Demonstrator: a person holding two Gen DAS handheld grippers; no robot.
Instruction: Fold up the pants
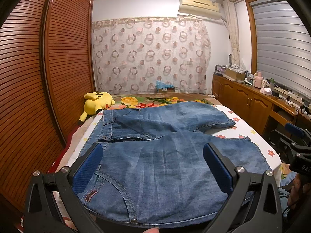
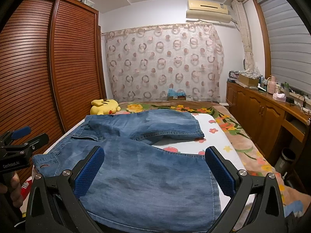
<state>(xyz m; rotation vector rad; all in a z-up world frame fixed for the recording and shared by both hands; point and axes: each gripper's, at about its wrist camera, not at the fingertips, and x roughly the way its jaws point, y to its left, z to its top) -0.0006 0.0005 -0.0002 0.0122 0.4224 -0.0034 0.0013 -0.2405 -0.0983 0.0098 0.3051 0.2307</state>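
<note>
Blue denim pants point(image 1: 155, 155) lie spread flat on the bed, waistband to the left, both short legs pointing right; they also show in the right wrist view point(image 2: 140, 167). My left gripper point(image 1: 152, 149) is open, its blue pads wide apart just above the near waist and pocket end. My right gripper point(image 2: 152, 152) is open over the near leg, by its hem. Neither holds any cloth. The right gripper also shows at the right edge of the left view point(image 1: 295, 134), and the left gripper at the left edge of the right view point(image 2: 21, 136).
The bed has a white flowered sheet point(image 2: 213, 136) and a floral blanket point(image 2: 243, 145). A yellow plush toy point(image 1: 97, 102) lies at the far left. A slatted wooden wardrobe point(image 1: 38, 77) runs along the left, wooden cabinets point(image 2: 262, 114) along the right.
</note>
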